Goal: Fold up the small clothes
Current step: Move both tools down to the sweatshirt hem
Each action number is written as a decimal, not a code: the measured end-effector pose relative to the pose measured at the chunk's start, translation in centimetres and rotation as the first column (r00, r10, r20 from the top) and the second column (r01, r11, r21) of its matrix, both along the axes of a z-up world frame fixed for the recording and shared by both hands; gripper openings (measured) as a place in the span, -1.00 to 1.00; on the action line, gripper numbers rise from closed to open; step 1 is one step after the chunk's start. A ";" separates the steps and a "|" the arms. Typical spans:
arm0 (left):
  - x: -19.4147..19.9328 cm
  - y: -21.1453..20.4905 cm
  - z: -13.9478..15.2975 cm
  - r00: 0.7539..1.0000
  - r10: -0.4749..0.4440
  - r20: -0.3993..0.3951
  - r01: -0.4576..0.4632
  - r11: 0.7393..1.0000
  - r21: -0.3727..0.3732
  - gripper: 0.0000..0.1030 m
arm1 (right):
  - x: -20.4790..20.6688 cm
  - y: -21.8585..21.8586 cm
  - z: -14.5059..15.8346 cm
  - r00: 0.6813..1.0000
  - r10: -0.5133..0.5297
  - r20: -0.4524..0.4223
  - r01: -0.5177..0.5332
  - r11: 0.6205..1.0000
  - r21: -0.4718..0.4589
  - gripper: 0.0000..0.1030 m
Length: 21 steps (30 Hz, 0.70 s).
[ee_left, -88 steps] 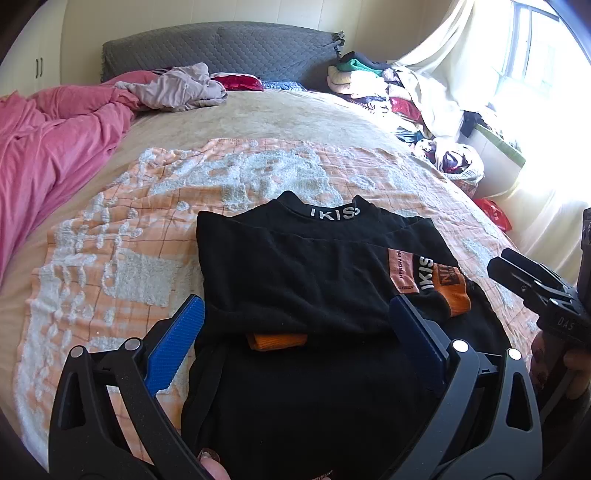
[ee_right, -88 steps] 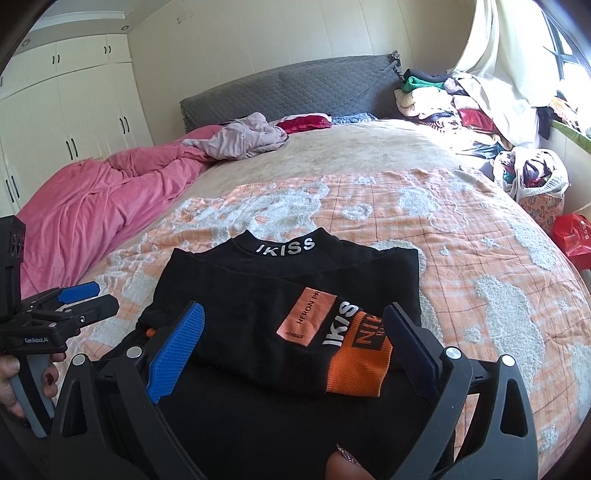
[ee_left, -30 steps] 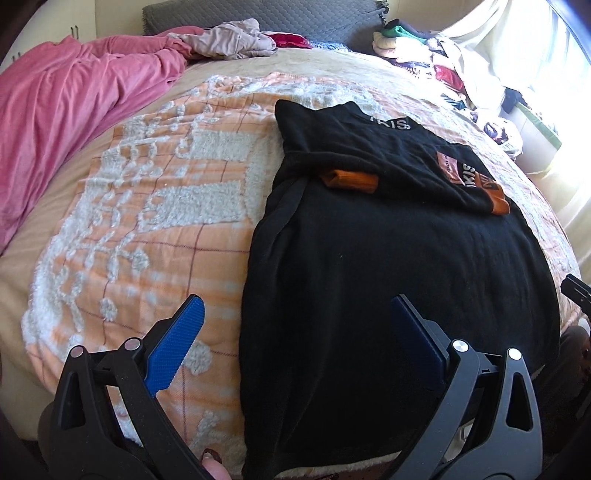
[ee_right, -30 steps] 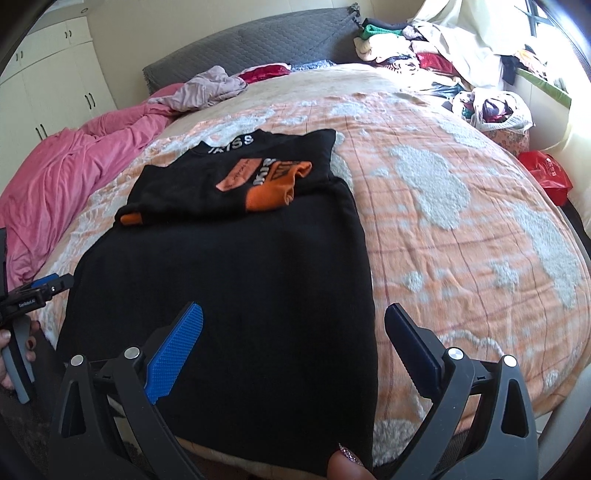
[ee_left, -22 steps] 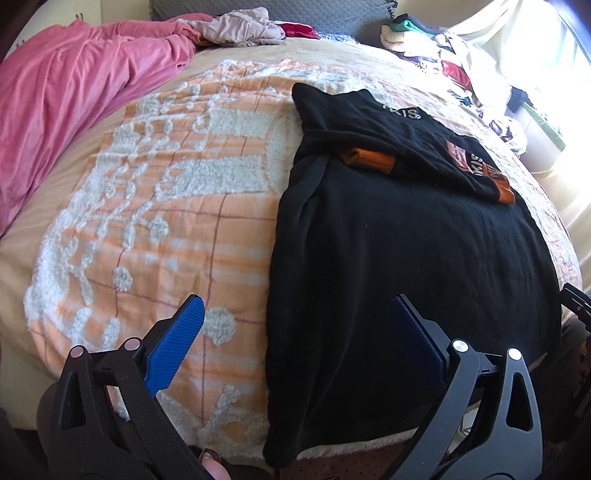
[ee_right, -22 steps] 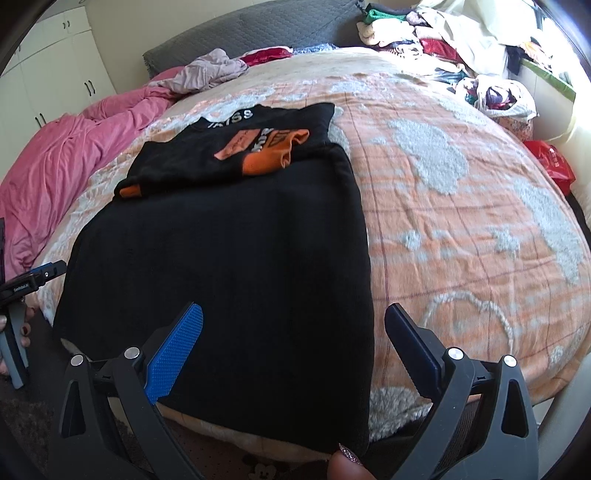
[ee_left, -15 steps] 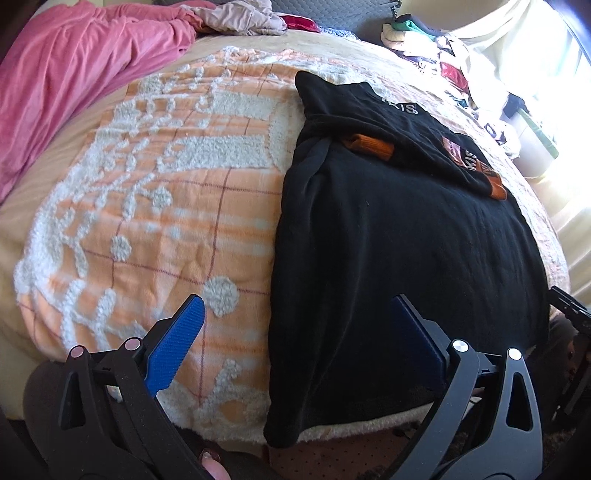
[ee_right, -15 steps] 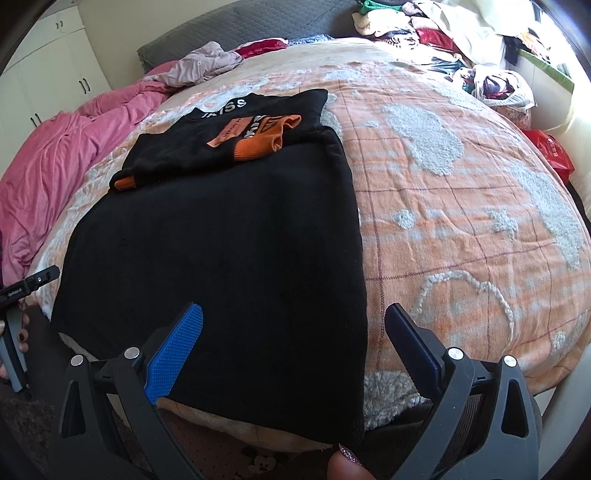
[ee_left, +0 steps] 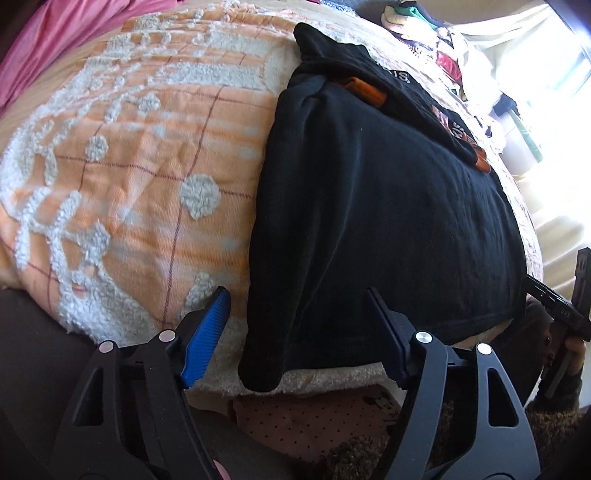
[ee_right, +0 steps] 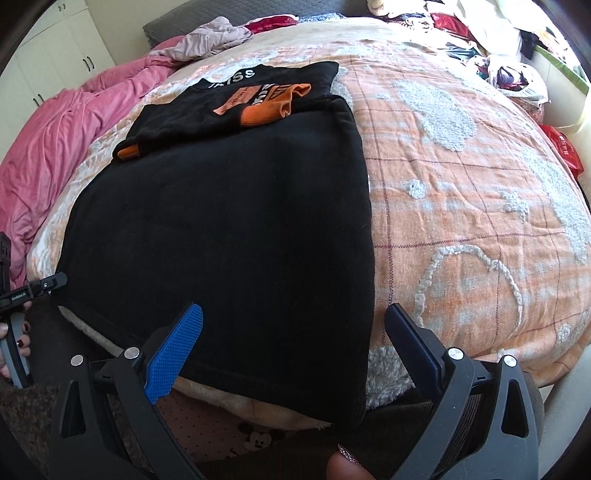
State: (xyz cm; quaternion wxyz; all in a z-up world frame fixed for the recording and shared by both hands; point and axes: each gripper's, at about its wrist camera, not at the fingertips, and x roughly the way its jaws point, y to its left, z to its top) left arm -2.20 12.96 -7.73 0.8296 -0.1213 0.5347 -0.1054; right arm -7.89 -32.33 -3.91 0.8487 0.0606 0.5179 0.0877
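Observation:
A black sweater (ee_left: 369,206) with orange cuffs (ee_right: 266,110) lies flat on the orange blanket, sleeves folded across its chest, its hem hanging over the bed's near edge. It also shows in the right wrist view (ee_right: 229,229). My left gripper (ee_left: 295,332) is open, low at the hem's left corner, which lies between its fingers without touching. My right gripper (ee_right: 291,347) is open at the hem's right corner. Each gripper shows at the edge of the other's view, the right one (ee_left: 554,314) and the left one (ee_right: 33,288).
The orange and white blanket (ee_right: 461,184) covers the bed. A pink duvet (ee_right: 48,140) lies at the left. A pile of clothes (ee_right: 480,33) and a red bag (ee_right: 565,147) are at the far right. A grey garment (ee_right: 210,40) lies by the headboard.
Both grippers have drawn back from the folded sleeves and dropped down to the sweater's hem at the bed's near edge. Both have stayed open.

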 end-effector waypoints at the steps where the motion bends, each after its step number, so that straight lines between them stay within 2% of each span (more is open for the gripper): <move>1: 0.0 0.0 -0.1 1.000 -0.001 -0.003 0.001 1.000 -0.001 0.26 | 0.0 0.0 -0.1 1.000 0.007 -0.008 -0.007 1.000 -0.006 0.91; 14: -0.1 -0.6 -0.7 0.999 -0.038 -0.016 0.038 0.999 0.009 0.31 | -0.3 -0.2 -0.6 0.994 0.052 -0.099 -0.056 0.998 -0.033 0.88; 16: -0.1 -0.6 -0.8 0.999 -0.040 -0.016 0.040 0.999 0.009 0.31 | -0.6 -0.3 -0.9 0.991 0.066 -0.116 -0.071 0.997 -0.041 0.70; 19: -0.3 -0.4 -0.9 0.999 -0.038 -0.016 0.038 0.999 0.005 0.31 | -1.1 -0.3 -0.9 0.991 0.079 -0.108 -0.087 0.993 -0.078 0.30; 20: -0.3 -0.4 -0.9 0.999 -0.037 -0.015 0.037 0.999 0.003 0.31 | -1.2 -0.4 -1.1 0.991 0.082 -0.110 -0.091 0.993 -0.071 0.00; 21: -0.3 -0.3 -0.9 0.999 -0.036 -0.016 0.036 0.999 0.002 0.31 | -1.3 -0.6 -1.2 0.991 0.082 -0.111 -0.090 0.993 -0.071 -0.12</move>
